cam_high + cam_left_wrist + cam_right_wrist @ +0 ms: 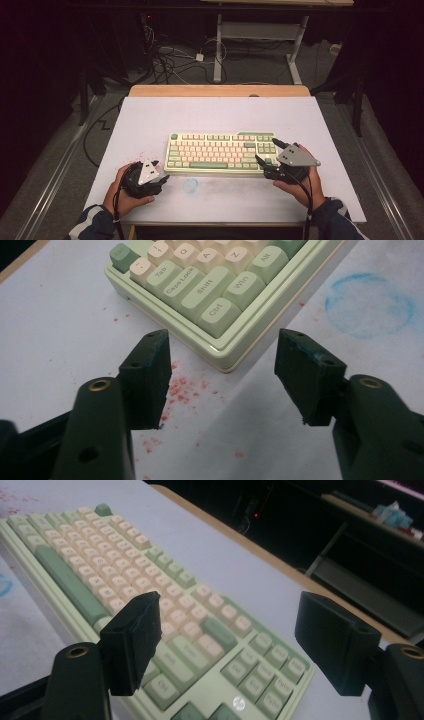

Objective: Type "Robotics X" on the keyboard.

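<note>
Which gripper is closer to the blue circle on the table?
Left. The left gripper sits just left of the blue circle, by the keyboard's left corner; the right gripper is farther, at its right end.

You have a green-and-cream keyboard (222, 151) lying on the white sheet (150, 120). Its Ctrl corner sits just ahead of the gap between your left jaws, and its arrow-key end lies between your right jaws. Red specks (182, 387) scatter between the left jaws, and a blue ring (369, 305) lies beyond the right-hand one.
</note>
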`<state>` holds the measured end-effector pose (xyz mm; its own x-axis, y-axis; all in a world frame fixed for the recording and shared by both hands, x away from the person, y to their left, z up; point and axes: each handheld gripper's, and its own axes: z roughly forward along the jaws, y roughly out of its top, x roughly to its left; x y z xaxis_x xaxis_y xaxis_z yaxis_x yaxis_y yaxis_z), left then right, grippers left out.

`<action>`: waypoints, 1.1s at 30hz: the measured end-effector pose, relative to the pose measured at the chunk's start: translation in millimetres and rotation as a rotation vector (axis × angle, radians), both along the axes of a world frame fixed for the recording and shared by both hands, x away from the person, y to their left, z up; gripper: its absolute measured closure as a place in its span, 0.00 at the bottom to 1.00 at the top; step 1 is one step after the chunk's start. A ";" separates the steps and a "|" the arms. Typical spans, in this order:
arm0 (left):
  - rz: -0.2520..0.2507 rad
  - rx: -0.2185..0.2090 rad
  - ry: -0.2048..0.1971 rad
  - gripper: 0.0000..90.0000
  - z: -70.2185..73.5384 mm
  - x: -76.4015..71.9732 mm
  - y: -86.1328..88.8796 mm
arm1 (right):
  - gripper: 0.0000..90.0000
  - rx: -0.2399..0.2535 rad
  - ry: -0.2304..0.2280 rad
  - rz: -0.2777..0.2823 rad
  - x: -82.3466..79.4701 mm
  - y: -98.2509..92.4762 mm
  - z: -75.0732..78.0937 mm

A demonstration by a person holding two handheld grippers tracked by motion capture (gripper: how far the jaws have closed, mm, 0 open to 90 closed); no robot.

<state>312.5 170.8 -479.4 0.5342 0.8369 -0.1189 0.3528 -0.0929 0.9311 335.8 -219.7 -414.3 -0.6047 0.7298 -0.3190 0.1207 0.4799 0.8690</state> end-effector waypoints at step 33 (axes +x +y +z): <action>-0.137 -0.021 0.076 0.97 35.1 33.2 -49.2 | 0.29 -0.047 0.048 -0.079 -37.2 -39.1 -34.1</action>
<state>345.6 121.6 -444.3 0.6319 0.7538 -0.1801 0.4077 -0.1257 0.9044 298.5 -258.8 -448.5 -0.5617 0.7604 -0.3260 0.2008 0.5076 0.8379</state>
